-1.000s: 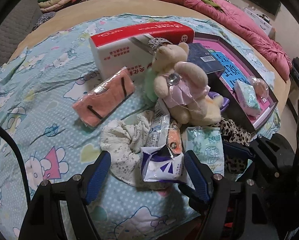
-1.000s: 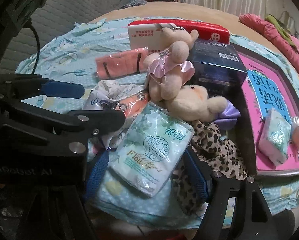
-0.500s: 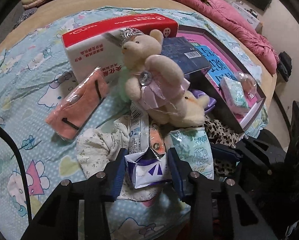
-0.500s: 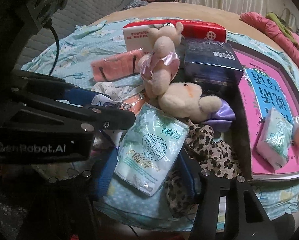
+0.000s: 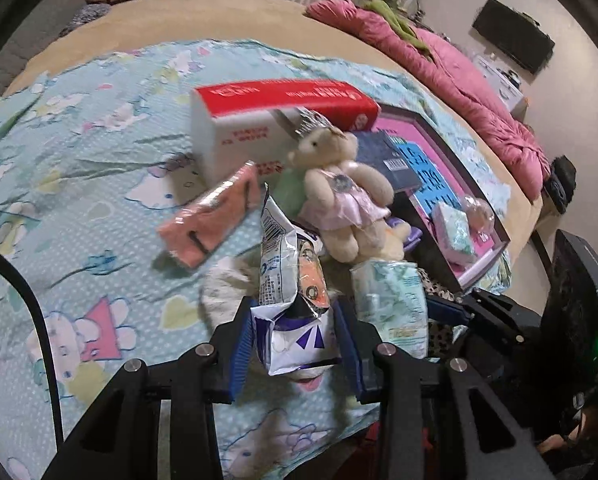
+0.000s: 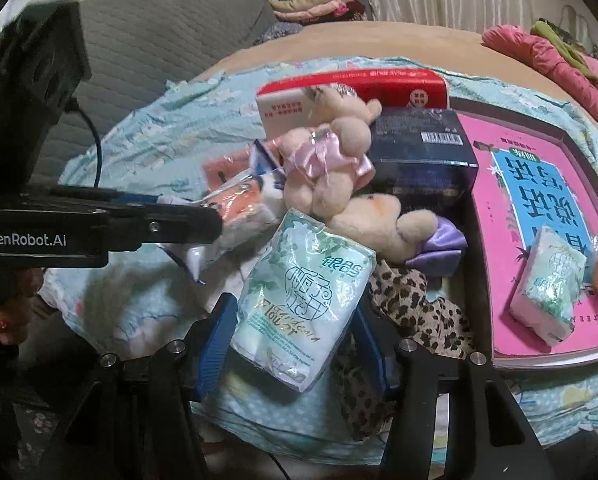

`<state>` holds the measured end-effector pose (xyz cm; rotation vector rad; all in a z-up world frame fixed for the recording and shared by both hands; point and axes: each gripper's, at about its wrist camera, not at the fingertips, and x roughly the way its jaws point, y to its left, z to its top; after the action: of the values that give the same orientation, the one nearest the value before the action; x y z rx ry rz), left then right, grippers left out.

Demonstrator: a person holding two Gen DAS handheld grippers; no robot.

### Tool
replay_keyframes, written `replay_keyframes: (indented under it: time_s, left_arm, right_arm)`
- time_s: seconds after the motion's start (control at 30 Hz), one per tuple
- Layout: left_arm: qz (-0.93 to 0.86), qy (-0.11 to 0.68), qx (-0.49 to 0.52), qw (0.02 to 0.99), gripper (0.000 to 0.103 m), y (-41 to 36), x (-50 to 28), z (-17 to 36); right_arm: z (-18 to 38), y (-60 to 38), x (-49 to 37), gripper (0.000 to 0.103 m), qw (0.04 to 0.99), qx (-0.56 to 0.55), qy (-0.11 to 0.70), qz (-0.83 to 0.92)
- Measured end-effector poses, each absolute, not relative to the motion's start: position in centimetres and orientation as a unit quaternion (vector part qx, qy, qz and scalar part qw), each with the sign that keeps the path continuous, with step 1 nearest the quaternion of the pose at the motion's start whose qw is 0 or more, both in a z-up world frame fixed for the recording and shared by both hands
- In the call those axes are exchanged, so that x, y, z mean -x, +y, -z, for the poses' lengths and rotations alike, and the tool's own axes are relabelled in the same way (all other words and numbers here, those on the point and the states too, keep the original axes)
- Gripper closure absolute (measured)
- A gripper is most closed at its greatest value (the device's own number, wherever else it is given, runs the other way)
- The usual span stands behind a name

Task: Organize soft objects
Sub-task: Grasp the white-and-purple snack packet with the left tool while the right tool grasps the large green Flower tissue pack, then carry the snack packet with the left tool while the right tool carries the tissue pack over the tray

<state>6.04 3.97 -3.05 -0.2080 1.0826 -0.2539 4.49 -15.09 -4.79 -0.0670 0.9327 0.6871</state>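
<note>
My left gripper (image 5: 295,340) is shut on a crinkled white and purple snack packet (image 5: 291,292) and holds it lifted above a floral cloth (image 5: 223,292). My right gripper (image 6: 295,336) is shut on a pale green tissue pack (image 6: 303,296) and holds it raised over a leopard-print cloth (image 6: 411,304). A teddy bear in a pink dress (image 5: 339,192) leans on a second plush with a purple bow (image 6: 383,224). A pink tissue pack (image 5: 211,216) lies to the left. The left gripper shows in the right wrist view (image 6: 171,220).
A red and white tissue box (image 5: 275,120) and a dark blue box (image 6: 423,152) stand behind the bears. A dark tray (image 6: 475,276) holds a pink book (image 6: 499,208) with a small tissue pack (image 6: 551,284). A pink quilt (image 5: 451,72) lies at the far right.
Both grippers have closed on their packs and lifted them off the bed; the snack packet now stands up between the left fingers.
</note>
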Motion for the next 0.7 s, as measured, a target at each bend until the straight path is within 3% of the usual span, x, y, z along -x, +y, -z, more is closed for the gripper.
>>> replay_keyframes:
  time_s: [0.7]
  left_arm:
    - [0.088, 0.471, 0.121, 0.870, 0.064, 5.8, -4.1, -0.2]
  right_arm:
    - [0.9, -17.2, -5.1, 0.045, 0.867, -0.014, 0.365, -0.339]
